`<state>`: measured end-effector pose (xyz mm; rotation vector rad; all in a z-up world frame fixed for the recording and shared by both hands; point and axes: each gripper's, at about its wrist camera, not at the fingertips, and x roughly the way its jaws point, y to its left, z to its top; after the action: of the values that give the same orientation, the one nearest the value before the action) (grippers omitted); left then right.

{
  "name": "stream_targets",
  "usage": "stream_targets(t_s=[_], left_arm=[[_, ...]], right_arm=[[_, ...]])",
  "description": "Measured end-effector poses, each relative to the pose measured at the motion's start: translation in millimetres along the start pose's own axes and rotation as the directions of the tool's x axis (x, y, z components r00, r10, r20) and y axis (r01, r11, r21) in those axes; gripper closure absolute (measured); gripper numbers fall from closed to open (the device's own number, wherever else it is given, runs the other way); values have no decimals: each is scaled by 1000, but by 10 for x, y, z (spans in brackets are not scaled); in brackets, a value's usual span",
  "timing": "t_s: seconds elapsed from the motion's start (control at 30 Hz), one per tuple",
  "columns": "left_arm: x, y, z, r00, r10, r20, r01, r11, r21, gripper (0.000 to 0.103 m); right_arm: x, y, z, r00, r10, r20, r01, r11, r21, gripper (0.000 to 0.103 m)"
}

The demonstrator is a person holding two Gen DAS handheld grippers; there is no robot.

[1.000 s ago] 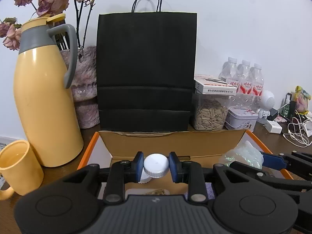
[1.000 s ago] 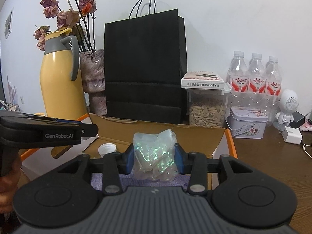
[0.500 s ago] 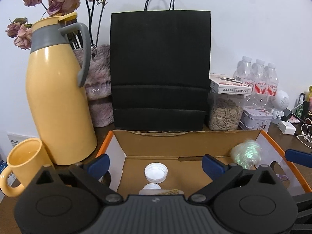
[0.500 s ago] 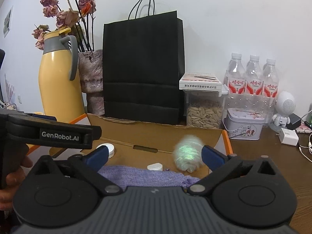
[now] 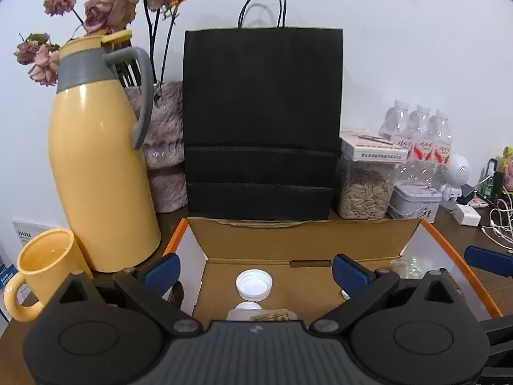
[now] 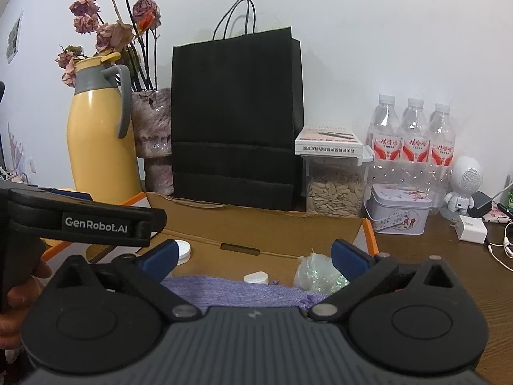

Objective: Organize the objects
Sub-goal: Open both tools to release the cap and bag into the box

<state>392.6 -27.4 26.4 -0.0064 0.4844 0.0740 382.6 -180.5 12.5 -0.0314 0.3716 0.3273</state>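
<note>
An open cardboard box [image 5: 301,240] with orange edges sits in front of both grippers. In the left wrist view a white bottle cap [image 5: 254,284] lies hollow side up on the box floor, with a second white cap [image 5: 247,305] just below it. My left gripper [image 5: 255,271] hangs open above them, nothing between its blue pads. In the right wrist view a crumpled iridescent plastic bag [image 6: 317,272] rests in the box [image 6: 288,224] by its right wall, beside a purple cloth [image 6: 237,292]. My right gripper [image 6: 253,256] is open over it.
Behind the box stand a black paper bag [image 5: 263,122], a yellow thermos jug [image 5: 99,166], a yellow mug [image 5: 45,266], a vase of dried roses [image 5: 163,144], a seed jar [image 5: 365,189], a tin [image 5: 413,200] and water bottles [image 6: 413,138]. Chargers and cables [image 6: 471,227] lie right.
Both grippers opened. The left let go of the white cap, which now lies in the box. The right released the plastic bag, which dropped to the box floor.
</note>
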Motion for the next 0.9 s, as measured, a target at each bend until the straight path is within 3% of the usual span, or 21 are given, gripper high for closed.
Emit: stream_targets(t_s=[0.9], left_arm=[[-1010,114,-350,997,0,79,1,1000,-8,2]], right_arm=[[-811,379,-297,999,-28,39,29,999,-29,0]])
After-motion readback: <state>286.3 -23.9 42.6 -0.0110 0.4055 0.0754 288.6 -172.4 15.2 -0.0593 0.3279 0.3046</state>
